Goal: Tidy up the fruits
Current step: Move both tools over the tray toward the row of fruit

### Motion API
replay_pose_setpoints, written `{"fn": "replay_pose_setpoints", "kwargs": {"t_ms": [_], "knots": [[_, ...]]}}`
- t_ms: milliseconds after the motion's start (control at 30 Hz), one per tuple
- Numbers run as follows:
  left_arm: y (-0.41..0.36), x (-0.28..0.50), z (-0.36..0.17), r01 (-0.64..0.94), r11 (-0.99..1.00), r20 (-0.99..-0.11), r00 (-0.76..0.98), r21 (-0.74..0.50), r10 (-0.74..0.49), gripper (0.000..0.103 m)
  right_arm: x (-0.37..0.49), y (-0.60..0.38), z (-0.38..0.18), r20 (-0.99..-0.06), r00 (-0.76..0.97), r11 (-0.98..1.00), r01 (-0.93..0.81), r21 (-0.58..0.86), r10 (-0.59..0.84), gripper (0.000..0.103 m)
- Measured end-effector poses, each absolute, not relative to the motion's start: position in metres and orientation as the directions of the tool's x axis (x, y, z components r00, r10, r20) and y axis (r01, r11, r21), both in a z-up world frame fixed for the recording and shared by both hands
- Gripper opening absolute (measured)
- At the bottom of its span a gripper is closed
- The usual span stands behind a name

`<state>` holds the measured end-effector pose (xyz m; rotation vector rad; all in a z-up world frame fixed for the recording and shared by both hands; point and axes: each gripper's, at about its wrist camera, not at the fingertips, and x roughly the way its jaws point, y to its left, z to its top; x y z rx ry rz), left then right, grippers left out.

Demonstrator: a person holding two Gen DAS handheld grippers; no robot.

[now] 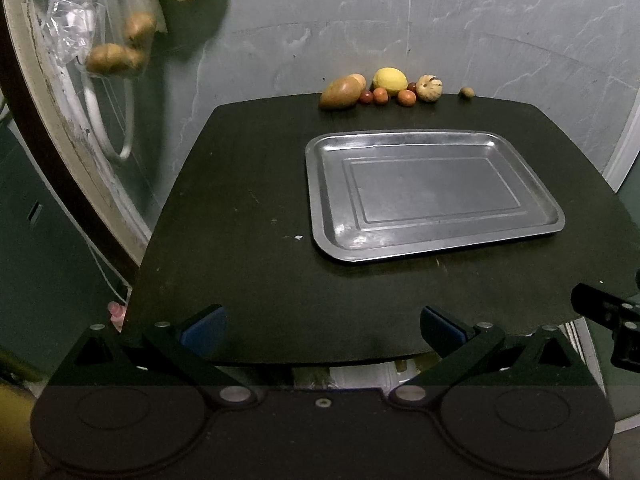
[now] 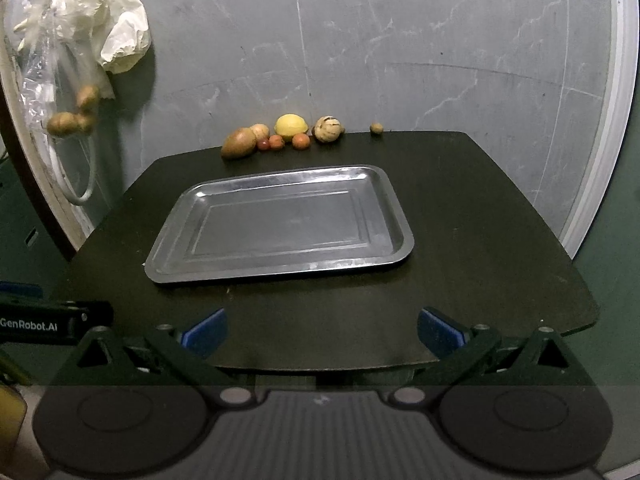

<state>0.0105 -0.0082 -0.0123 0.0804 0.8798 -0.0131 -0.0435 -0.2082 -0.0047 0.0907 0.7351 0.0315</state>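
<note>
**Steel tray bare, fruit lined up at the wall**

Dull grey metal is what I see first: a rectangular tray (image 1: 434,194) with a raised rim and a stepped panel, lying flat mid-counter (image 1: 240,240) with nothing in it. Along the far edge of the dark counter, against the grey wall, the fruits sit in a row. Left to right I read a brown oval fruit (image 2: 239,143), a paler one (image 2: 260,131) half hidden behind it, three small reddish fruits (image 2: 277,141) touching one another, a yellow round fruit (image 2: 291,126) behind them, a cream striped fruit (image 2: 327,129), and, set apart, a tiny brown one (image 2: 376,128) too small for me to identify.

My left tongs (image 1: 322,326) stand wide apart and empty over the near counter edge; my right tongs (image 2: 322,326) likewise, spread wide, gripping nothing. The right unit is cut off at the left view's edge.
</note>
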Motion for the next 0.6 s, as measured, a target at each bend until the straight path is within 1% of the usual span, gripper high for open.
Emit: {"fn": "replay_pose_setpoints", "kwargs": {"t_ms": [233,600], "knots": [[-0.013,0.015,-0.014,0.027,0.997,-0.777,0.628,0.069,0.037,0.102,-0.035,-0.213,-0.007,-0.676,0.733,0.995,-0.010,0.099,0.075,0.103],[-0.023,0.029,-0.017,-0.054,0.996,-0.799,0.594,0.076,0.093,0.102,-0.009,-0.225,-0.011,-0.699,0.704,0.992,-0.075,0.101,0.125,0.103]]}}
